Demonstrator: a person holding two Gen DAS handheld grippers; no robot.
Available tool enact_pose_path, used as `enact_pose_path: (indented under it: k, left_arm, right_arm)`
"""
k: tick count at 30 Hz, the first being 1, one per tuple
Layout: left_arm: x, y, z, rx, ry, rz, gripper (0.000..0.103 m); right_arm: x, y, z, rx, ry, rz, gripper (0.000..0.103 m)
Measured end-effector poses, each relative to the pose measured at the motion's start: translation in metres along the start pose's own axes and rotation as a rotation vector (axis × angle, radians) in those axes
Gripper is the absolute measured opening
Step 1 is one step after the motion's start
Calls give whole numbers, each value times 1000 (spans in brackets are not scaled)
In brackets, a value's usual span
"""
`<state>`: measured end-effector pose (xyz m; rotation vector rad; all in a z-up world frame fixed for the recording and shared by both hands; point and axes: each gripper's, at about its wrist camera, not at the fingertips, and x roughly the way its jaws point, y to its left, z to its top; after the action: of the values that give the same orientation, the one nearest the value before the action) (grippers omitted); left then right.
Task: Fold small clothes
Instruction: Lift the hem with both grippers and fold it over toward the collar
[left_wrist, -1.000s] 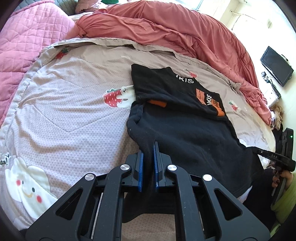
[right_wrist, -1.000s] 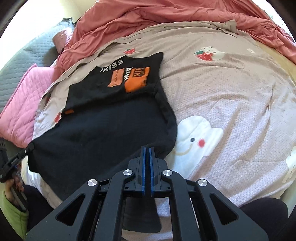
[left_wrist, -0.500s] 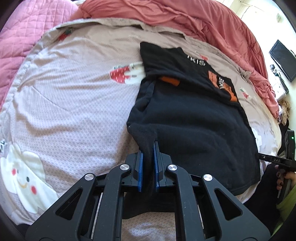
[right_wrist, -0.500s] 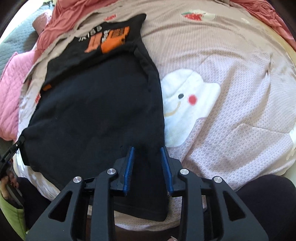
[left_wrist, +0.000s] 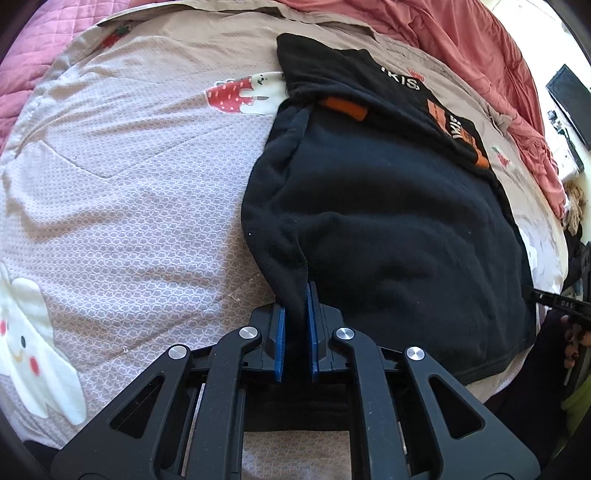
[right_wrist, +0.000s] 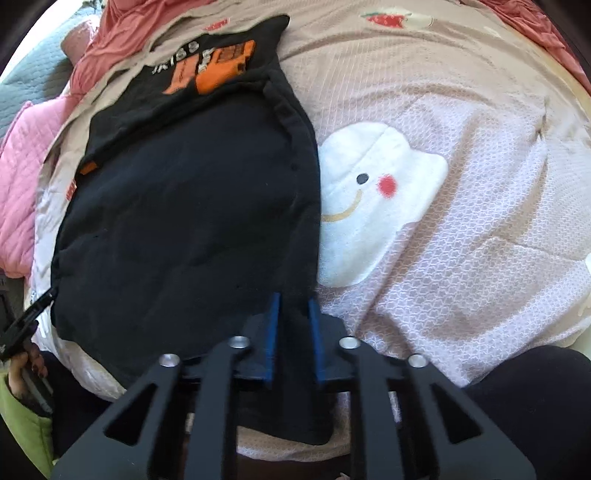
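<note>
A black garment (left_wrist: 388, 221) with an orange print is lying spread on the pale patterned bedspread (left_wrist: 129, 184), its printed end folded over towards twelve o'clock in both wrist views.

The left gripper (left_wrist: 294, 317) is pinching a raised ridge of the garment's near corner: the dark fabric is running straight down between the two blue pads (left_wrist: 280, 339), which are pressing on it from either side. From that pinch the cloth is fanning out towards one and two o'clock.

The right gripper (right_wrist: 293, 332) is sitting over the garment's opposite near corner, at about six o'clock in its own view. Its jaws have just been closing, and black fabric is lying between the blue pads (right_wrist: 272, 339); the frame is blurred, so they seem to be pressing on the cloth, though I cannot be sure. The garment's edge is running from there up towards twelve o'clock, just beside a white smiling figure (right_wrist: 369, 206) printed on the bedspread at two o'clock.
</note>
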<state>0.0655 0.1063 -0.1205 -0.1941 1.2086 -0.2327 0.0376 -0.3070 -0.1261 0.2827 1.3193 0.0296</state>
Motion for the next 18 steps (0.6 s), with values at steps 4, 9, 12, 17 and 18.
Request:
enact_pose_path:
  k: [4, 9, 12, 17, 18]
  left_arm:
    - [-11, -1, 2, -3, -15, -17, 2]
    - [-44, 6, 14, -40, -118, -65, 2]
    - [-60, 8, 29, -66, -166, -126, 2]
    - [-67, -5, 67, -30, -227, -110, 3]
    - [-66, -6, 76, -28, -238, -106, 3]
  right_arm:
    - [-20, 2, 0, 0, -62, 81, 9]
    - [-47, -1, 11, 8, -186, 223, 8]
    - [-61, -1, 26, 13, -256, 278, 8]
    - [-74, -2, 65, -7, -360, 295, 8]
    - [-75, -3, 72, -7, -373, 296, 8]
